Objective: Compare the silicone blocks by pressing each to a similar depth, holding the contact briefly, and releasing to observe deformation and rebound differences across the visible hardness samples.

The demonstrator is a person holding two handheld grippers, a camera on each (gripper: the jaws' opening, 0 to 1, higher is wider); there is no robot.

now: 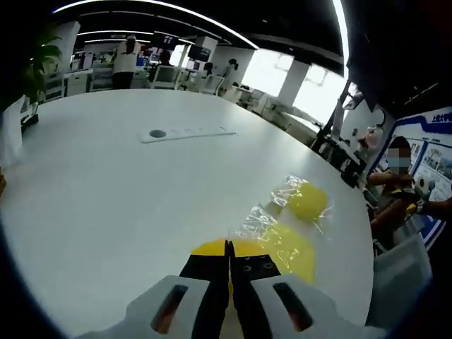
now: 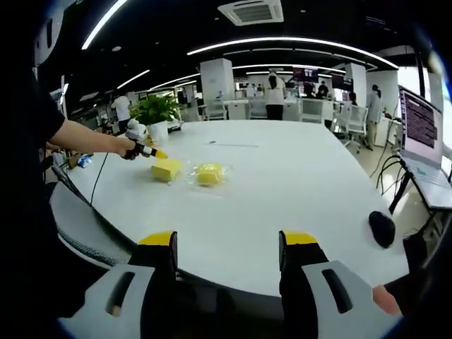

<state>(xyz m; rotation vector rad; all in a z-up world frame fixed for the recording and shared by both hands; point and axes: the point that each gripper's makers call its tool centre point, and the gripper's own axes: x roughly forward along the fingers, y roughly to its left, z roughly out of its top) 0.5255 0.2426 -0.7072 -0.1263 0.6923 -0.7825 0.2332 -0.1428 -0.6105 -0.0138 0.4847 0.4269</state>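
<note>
In the left gripper view my left gripper is shut, and its joined tips rest on a yellow silicone block that lies on crinkled clear plastic. A second yellow block, wrapped in clear plastic, lies just beyond it. In the right gripper view, far across the white table, a person's hand holds the left gripper against the bare yellow block. The wrapped block sits to its right. My right gripper hangs open at the table's near edge with nothing between its yellow-tipped fingers.
A black mouse lies near the table's right edge, with an open laptop on a side desk beyond it. A potted plant stands at the far left. A socket strip is set into the table. A seated person is at the right.
</note>
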